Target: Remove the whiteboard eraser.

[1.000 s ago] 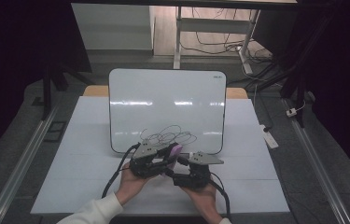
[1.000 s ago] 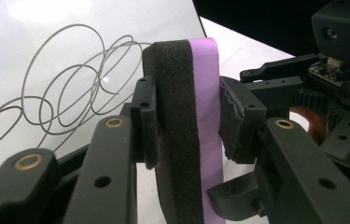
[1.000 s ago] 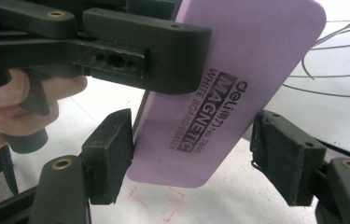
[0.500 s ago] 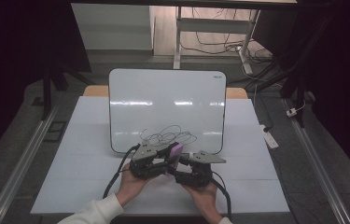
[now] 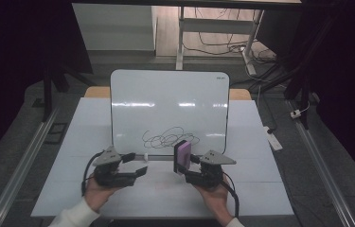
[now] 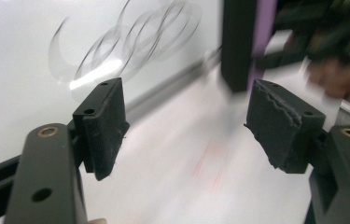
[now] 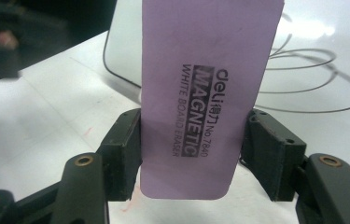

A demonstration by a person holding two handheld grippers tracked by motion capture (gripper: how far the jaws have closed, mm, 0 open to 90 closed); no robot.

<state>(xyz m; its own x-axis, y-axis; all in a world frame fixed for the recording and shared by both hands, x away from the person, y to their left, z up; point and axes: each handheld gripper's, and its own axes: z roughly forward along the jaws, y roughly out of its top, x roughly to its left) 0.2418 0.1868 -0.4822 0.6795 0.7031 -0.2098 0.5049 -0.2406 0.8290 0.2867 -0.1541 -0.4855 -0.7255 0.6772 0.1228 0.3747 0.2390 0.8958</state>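
Dim room, dark at both sides of the high view; overhead light glares in small patches on the whiteboard (image 5: 169, 111) and the table around it stays pale. The left gripper view is streaked with motion blur; the right gripper view is sharp, washed out toward the whiteboard's top

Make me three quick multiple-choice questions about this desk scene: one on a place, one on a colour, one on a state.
1. Where is the scribble?
A. low on the whiteboard
B. on the table
C. on the eraser

2. What colour is the eraser?
A. green
B. purple
C. orange

3. How does the left gripper stand?
A. shut on the eraser
C. shut on a pen
B. open, nothing in it

Answers: 1 A, the loops sit near the board's lower edge. 2 B, its printed face is purple in the right gripper. 3 B, its jaws have just been opening, with only table between them.
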